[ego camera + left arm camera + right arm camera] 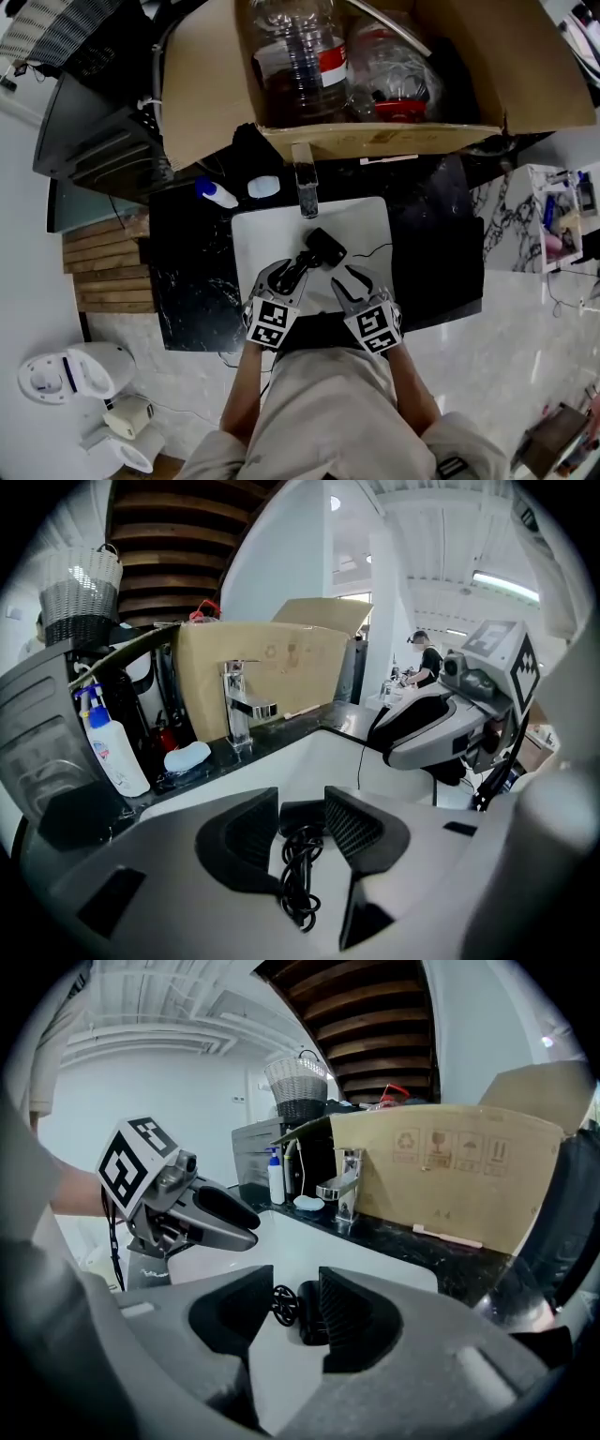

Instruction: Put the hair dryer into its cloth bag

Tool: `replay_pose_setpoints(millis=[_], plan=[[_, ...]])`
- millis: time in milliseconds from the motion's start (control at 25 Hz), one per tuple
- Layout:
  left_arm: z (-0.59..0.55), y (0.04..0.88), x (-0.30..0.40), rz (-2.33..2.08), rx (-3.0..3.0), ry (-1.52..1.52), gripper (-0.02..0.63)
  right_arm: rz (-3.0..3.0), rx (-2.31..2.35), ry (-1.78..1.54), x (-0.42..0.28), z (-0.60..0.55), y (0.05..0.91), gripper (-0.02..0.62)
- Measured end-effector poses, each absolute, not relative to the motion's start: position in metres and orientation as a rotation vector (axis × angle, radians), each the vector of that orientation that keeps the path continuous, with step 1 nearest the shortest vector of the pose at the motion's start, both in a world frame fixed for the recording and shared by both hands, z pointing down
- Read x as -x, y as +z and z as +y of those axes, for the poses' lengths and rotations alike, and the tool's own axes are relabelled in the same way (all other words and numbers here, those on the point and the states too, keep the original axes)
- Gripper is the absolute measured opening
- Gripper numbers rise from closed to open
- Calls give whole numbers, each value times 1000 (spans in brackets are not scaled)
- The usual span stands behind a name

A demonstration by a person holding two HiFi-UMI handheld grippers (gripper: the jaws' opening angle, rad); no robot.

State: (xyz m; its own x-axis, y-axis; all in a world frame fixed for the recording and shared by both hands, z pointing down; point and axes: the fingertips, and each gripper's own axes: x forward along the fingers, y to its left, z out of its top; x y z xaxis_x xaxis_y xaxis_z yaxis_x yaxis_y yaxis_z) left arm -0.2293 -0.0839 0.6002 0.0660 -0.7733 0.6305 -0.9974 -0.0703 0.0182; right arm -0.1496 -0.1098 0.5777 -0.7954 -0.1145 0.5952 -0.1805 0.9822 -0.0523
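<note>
Black hair dryer (323, 248) lies in a white sink (370, 230), its coiled cord (300, 878) beside it; left gripper (302, 822) and right gripper (295, 1309) hover over it, jaws apart, seemingly gripping nothing; no cloth bag is visible, so bagging has not begun.

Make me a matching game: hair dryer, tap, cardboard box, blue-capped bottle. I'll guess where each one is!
Things:
1. hair dryer
2. tap
3. cardboard box
4. blue-capped bottle

Places:
A. on the black counter, left of the tap
B. behind the tap, holding plastic bottles
C. lying in the white sink
D. standing at the sink's back edge

Pairs: 1-C, 2-D, 3-B, 4-A
</note>
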Motion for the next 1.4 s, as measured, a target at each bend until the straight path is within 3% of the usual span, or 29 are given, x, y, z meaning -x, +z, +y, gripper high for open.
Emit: replay_pose_setpoints(millis=[720, 1400], plan=[[-95, 678, 222, -1512, -1866, 758, 192, -2393, -153, 216, 159, -106, 628, 153], [-89, 764, 221, -1311, -1751, 860, 272, -2352, -160, 250, 161, -96, 644, 153]])
